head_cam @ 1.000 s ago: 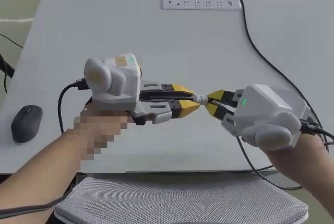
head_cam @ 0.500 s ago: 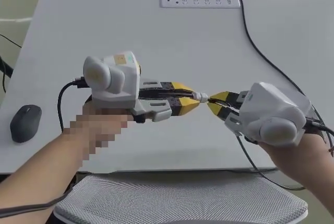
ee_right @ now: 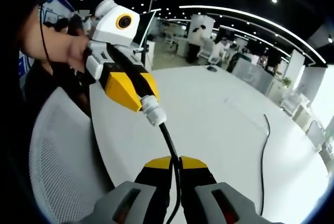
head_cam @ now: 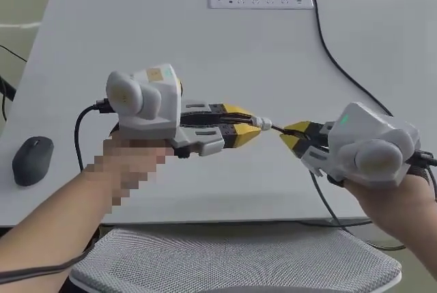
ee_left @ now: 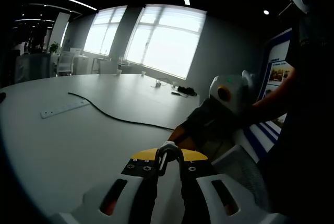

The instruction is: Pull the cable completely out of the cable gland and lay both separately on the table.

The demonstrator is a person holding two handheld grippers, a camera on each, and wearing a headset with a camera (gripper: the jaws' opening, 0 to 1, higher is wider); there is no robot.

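Note:
Over the table's near edge, my left gripper (head_cam: 252, 128) is shut on the white cable gland (head_cam: 260, 122), which juts from its yellow jaw tips. A short stretch of black cable (head_cam: 276, 128) runs from the gland to my right gripper (head_cam: 289, 134), which is shut on it. In the right gripper view the cable (ee_right: 168, 136) rises from my shut jaws to the gland (ee_right: 152, 110) held by the left gripper (ee_right: 125, 80). The left gripper view has the gland (ee_left: 168, 150) pinched between its jaws, with the right gripper (ee_left: 229, 91) beyond.
A white power strip (head_cam: 261, 1) lies at the back of the grey table (head_cam: 171, 40). Its black lead (head_cam: 334, 61) curves down the right side. A dark mouse (head_cam: 32, 158) sits at the left edge. A mesh chair (head_cam: 232, 262) is below the grippers.
My right gripper has moved right, away from the left one. The gap between the jaws has widened and more black cable now shows outside the gland.

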